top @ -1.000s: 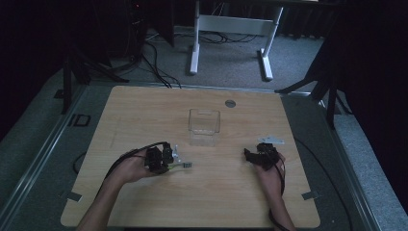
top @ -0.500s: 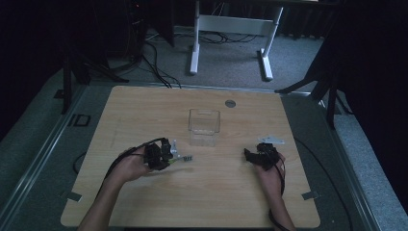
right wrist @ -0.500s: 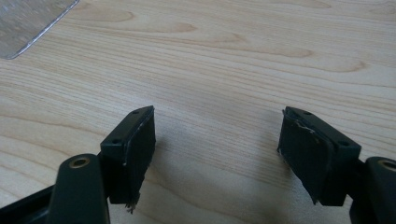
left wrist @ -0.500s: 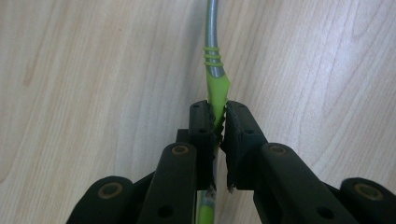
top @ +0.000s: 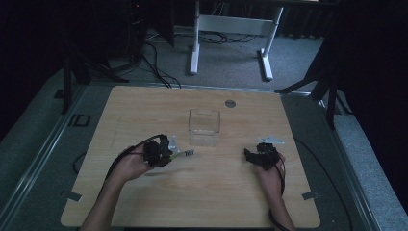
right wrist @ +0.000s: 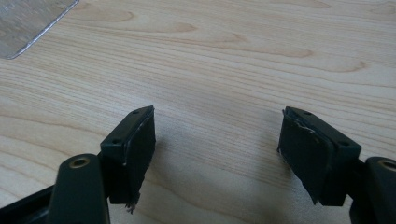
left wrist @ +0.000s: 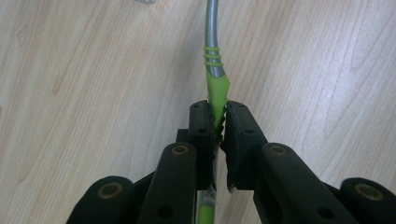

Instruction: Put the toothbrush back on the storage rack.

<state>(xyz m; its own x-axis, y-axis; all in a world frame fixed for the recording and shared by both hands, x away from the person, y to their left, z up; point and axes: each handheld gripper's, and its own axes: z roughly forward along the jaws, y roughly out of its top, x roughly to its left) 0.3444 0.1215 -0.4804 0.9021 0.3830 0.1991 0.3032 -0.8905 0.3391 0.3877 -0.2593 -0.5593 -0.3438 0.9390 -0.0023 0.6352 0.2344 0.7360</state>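
The green-handled tool sits clamped between the pads of your left gripper. In the left gripper view its green grip is pinched at the jaw tips, and a grey metal shaft with three green rings runs straight on from the jaws over the table top. A further stretch of green shows below, between the jaw arms. In the high view the tool points toward the right side of the picture, and its far end lies just in front of the clear container, apart from it. Whether the shaft touches the wood cannot be told.

Your left gripper lies left of centre over the table. Your left hand wraps the gripper body from behind, and your forearm enters from the bottom left at a slant, with the cable looping beside the wrist.

Your right gripper has its jaws wide apart with nothing between them, and bare wood shows in the gap. It points low across the table, and a corner of a clear sheet lies at the upper left of its view. In the high view your right gripper is well apart from the tool. Your right hand is behind it, and your forearm rises almost straight from the bottom edge. A small grey plate lies just beyond it.
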